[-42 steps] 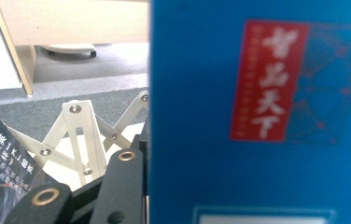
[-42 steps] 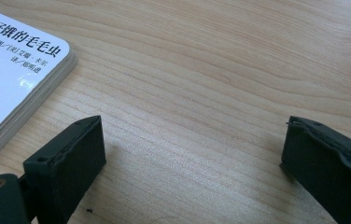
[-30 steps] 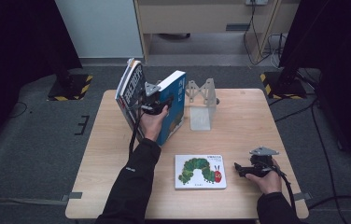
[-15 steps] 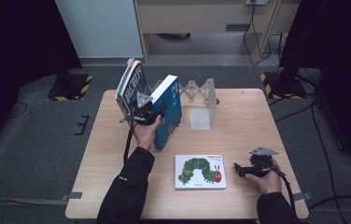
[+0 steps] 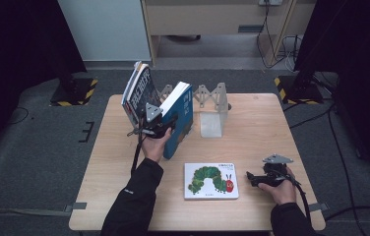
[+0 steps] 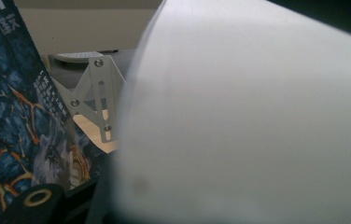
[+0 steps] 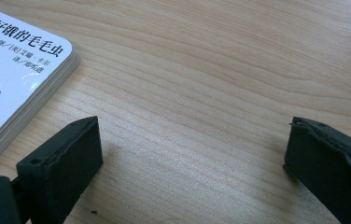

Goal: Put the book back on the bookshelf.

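High view, left gripper (image 5: 166,124) pinching the upright blue book (image 5: 180,118) beside a dark leaning book (image 5: 138,93), right gripper (image 5: 252,178) spread wide on the table (image 5: 271,123), near the caterpillar book (image 5: 210,180).

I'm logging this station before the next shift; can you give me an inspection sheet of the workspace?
Surface: wooden table, bare wood mostly.
Job's things: blue book upright, tilted, at the left gripper; dark patterned book leaning beside it.
Clutter: caterpillar picture book lying flat; metal bookend rack.
Grippers: left against the blue book, jaws hidden; right gripper open, low over the table.
Cables: one trails from each gripper.
Surroundings: grey floor, striped stand bases.
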`<state>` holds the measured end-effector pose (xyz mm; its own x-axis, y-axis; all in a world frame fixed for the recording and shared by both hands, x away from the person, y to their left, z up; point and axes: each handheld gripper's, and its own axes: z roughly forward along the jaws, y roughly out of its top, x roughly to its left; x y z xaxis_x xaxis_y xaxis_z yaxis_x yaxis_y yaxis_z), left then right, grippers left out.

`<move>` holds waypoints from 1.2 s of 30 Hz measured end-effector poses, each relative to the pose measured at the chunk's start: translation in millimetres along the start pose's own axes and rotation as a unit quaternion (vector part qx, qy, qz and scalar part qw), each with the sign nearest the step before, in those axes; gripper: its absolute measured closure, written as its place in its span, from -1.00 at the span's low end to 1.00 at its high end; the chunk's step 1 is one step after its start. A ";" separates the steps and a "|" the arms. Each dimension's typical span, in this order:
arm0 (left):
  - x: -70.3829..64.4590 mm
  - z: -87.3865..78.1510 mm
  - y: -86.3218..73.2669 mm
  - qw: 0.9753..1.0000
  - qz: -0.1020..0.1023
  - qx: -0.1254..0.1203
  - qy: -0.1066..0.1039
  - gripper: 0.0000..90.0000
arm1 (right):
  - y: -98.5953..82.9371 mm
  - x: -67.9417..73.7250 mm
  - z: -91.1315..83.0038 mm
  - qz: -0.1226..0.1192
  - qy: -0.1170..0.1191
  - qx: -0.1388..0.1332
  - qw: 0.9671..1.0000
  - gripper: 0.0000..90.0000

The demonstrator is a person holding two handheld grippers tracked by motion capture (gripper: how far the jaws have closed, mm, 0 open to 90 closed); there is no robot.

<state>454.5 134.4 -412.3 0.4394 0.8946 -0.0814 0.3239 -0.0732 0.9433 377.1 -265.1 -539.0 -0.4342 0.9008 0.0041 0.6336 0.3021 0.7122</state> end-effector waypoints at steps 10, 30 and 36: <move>-9.5 11.8 1.9 1.000 0.002 -0.007 0.013 0.27 | 0.2 0.1 0.2 0.001 0.000 0.001 1.000 -0.92; -18.3 39.8 11.9 1.000 0.002 0.001 0.026 0.27 | 0.7 0.5 0.8 0.002 0.001 0.002 1.000 -0.93; -17.5 18.8 7.5 1.000 0.018 -0.003 0.015 0.16 | 0.6 0.5 0.9 0.002 0.001 0.001 1.000 -0.93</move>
<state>465.1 109.9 -409.9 0.4254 0.9042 -0.0387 0.3038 -0.1024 0.9472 377.9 -264.1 -539.2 -0.4325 0.9016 0.0075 0.6367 0.2996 0.7105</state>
